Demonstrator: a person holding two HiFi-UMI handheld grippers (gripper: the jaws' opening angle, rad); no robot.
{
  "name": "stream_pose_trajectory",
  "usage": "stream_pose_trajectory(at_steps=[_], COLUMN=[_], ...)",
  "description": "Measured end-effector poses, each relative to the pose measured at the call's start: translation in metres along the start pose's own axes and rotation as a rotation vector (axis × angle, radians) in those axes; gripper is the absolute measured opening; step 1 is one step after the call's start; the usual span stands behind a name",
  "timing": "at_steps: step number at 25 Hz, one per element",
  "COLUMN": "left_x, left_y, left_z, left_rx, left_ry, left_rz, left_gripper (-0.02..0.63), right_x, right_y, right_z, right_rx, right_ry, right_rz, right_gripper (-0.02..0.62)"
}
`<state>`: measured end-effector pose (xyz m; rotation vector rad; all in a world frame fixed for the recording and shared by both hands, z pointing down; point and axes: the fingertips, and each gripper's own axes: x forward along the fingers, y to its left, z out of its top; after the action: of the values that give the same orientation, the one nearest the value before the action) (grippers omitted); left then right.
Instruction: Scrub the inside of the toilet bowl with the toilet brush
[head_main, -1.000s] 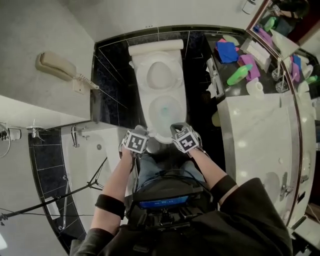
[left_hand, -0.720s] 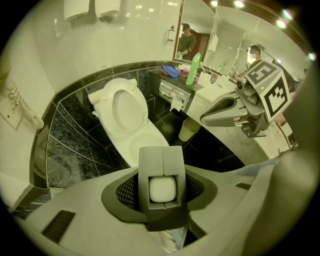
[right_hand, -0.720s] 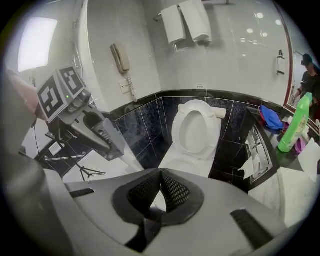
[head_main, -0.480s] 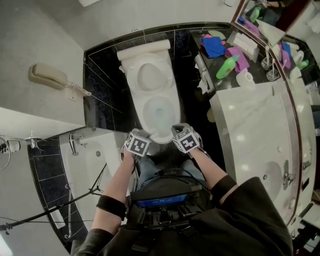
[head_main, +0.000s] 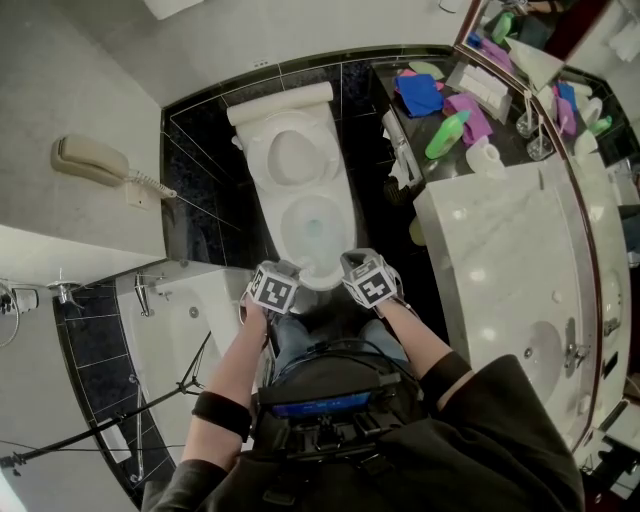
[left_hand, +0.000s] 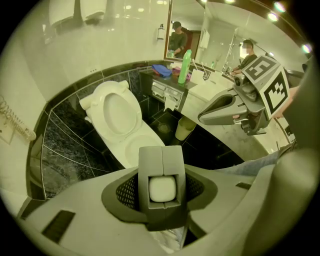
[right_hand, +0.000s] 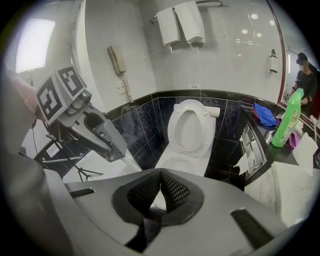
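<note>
White porcelain sits straight ahead of us: the toilet bowl (head_main: 315, 228) is open, its seat (head_main: 290, 155) tipped up against the wall, and a little water shows at the bottom. Our left tool (head_main: 274, 286) is clamped on a grey block (left_hand: 150, 165) with a white square face. We take it for the handle end of the toilet brush, though no view shows any bristles. Our right tool (right_hand: 159, 175) is closed on nothing, its tips pressed together, and sits just beside the left one by the front rim. We judge that nothing has reached inside the bowl yet. The danger from here is working half blind. With the lower end hidden beneath our hands, it could knock the rim rather than drop inside, twist in the grip, or flick water onto the dark floor (head_main: 378, 240) and the worktop (head_main: 500, 230) close on the right
</note>
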<state>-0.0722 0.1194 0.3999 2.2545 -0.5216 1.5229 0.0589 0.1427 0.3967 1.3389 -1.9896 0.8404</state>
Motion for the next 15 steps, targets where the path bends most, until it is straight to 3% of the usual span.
stream_pose_trajectory(at_steps=[15], left_x=[0.03], left_y=[-0.005], left_z=[0.011], left_rx=[0.077], left_ry=[0.048], left_rz=[-0.017], left_gripper=[0.181], right_x=[0.009], right_y=[-0.021], right_z=[-0.009], right_rx=[0.043], right_ry=[0.018], right_rz=[0.009], right_gripper=[0.008])
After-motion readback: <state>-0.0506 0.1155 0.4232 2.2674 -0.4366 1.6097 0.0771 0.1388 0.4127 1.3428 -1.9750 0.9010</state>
